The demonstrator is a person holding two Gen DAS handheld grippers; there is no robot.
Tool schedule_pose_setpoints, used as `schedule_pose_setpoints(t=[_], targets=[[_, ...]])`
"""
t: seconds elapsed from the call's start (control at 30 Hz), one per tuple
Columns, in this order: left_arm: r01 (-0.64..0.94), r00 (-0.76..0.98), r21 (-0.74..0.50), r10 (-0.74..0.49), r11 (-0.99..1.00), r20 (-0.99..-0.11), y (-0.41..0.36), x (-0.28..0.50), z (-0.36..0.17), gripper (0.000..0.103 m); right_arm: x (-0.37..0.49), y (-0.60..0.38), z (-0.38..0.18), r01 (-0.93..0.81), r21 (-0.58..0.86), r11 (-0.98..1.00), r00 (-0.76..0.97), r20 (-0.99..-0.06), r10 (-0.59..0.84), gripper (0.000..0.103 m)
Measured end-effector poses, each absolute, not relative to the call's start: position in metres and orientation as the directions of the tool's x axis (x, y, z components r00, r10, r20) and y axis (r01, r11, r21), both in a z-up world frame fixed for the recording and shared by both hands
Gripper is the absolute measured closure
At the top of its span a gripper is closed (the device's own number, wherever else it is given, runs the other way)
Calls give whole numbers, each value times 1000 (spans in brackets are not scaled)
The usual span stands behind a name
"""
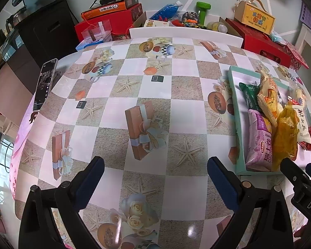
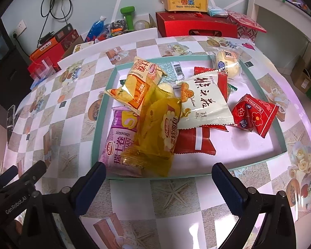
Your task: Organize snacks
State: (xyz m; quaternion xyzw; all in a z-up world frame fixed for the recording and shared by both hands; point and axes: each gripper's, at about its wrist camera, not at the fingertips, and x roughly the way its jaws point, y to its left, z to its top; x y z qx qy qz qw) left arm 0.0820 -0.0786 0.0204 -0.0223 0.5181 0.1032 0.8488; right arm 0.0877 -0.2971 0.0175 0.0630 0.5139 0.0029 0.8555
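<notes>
On the far left a phone (image 1: 45,84) lies at the edge of the counter (image 1: 155,112), well away from any snack. The left gripper (image 1: 155,178) hovers over a bare stretch of the patterned cloth, its fingers (image 1: 90,179) spread wide and holding nothing; the teal tray (image 1: 232,95) sits off to its right, beyond its right finger.

The right gripper (image 2: 158,183) faces that tray head-on, fingers (image 2: 230,186) likewise released and empty, their tips just short of the tray's near rim. Inside, from left to right, lie a purple Swiss-roll packet (image 2: 119,143), a translucent yellow soft-bread packet (image 2: 157,130) resting partly on it, an orange-and-yellow packet (image 2: 139,83) behind, a white packet with black calligraphy (image 2: 205,101) over a dark red packet (image 2: 196,143), and a small red flowered packet (image 2: 254,115) lying apart to the right.

The snacks appear gathered but jumbled, so this looks like a late tidying stage. Next would probably be reaching over the rim and closing on the yellow packet's near end, nearest the right fingers, without dragging its neighbours.
</notes>
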Motion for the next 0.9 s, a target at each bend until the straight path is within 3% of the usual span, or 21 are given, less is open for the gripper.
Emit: schedule_pose_setpoints(t=[0.9], targets=[[-204, 438, 61, 147, 977, -887, -78, 82, 19, 4, 88, -296, 16, 58, 109, 992, 471, -880, 69, 0]])
